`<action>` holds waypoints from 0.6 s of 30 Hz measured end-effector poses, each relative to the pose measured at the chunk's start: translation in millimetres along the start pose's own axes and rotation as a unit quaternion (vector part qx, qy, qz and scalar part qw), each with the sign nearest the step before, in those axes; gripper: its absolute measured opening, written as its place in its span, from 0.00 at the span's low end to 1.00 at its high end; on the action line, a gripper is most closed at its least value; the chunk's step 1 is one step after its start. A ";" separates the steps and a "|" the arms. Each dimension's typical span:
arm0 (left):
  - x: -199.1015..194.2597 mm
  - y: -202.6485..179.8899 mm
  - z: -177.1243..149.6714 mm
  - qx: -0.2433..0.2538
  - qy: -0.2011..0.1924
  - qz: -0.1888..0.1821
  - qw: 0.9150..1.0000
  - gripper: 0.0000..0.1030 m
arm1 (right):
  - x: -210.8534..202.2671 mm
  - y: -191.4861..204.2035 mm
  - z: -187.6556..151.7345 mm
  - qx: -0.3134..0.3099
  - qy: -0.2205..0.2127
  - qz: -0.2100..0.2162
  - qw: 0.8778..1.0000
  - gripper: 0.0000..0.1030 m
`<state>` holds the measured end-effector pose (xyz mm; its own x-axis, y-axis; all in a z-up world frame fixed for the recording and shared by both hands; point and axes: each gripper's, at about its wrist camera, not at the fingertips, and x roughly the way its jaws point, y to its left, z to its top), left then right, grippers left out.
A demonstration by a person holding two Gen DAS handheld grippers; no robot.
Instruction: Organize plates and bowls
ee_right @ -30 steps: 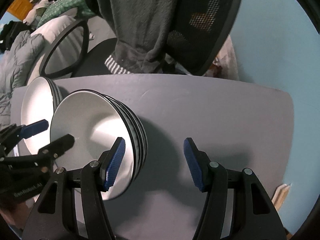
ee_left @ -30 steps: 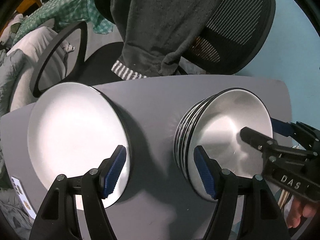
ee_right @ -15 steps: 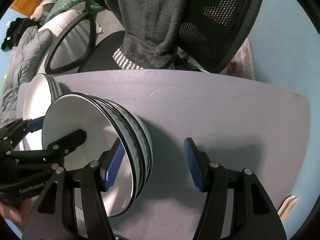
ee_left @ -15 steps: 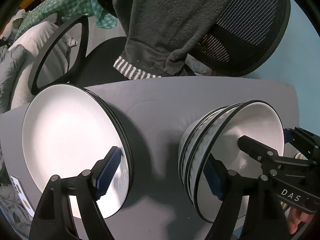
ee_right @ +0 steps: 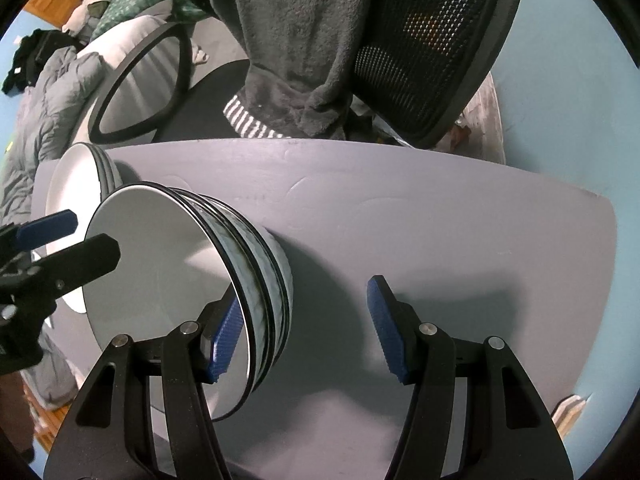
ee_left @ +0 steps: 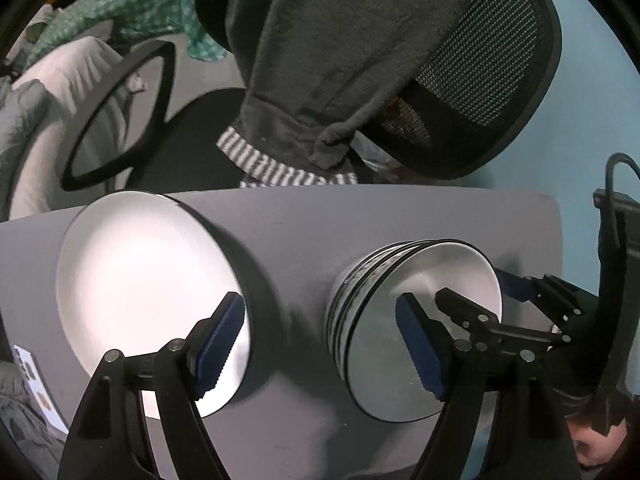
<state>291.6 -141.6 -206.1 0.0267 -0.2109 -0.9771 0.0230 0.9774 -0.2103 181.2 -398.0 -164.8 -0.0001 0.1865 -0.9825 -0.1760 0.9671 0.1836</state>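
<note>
grey tabletop (ee_left: 304, 236) carries two stacks: plate stack (ee_left: 140, 280) to the left, bowl stack (ee_left: 404, 320) just beside it to the right, apart, not touching. both sit flat, rims roughly lined up; bowls nested, top one white inside w/ dark rim, patterned outer walls.

change noted: left gripper (ee_left: 320, 344) jaws have just been opening and now stand wide. nothing between the pads; one blue pad hangs over the plate stack's near edge, the other over the top bowl. vs a second ago its view has shifted a little, but both stacks are in the same places on the table.

right gripper (ee_right: 300, 332): jaws part-open, gap unchanged from a second ago, nothing held. left pad hangs by the bowl stack (ee_right: 192, 280) rim, right pad over bare table (ee_right: 440, 220). contact w/ rim: cannot tell from this angle.

background: office chair (ee_left: 472, 92) w/ dark towel (ee_left: 332, 52) draped over it, behind the table. not task items.

assessment: both tools empty, no loose plates or bowls seen on the table. sorting looks done or near done. the left jaws' widening reads as a release, or as prep for a fresh grab; which one is not settled. risk: bowl stack rim sits close to both tools, a careless withdrawal could nudge it.
</note>
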 end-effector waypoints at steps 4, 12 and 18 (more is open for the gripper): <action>14.7 -0.8 4.4 0.006 0.017 -0.008 1.000 0.77 | -0.5 -0.6 1.7 -0.002 -0.001 -0.002 1.000 0.58; 38.3 4.5 3.9 -0.009 0.061 -0.035 0.997 0.65 | 1.8 3.2 4.1 -0.012 0.000 -0.003 1.000 0.58; 44.9 0.0 -2.3 -0.013 0.073 -0.067 0.995 0.58 | 5.4 4.9 3.2 -0.019 0.003 -0.002 1.000 0.58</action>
<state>290.5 -151.1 -250.0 -0.1213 -0.3371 -0.9336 -0.0099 0.9409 -0.3385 183.5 -391.8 -169.1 -0.0057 0.1806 -0.9835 -0.2141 0.9605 0.1777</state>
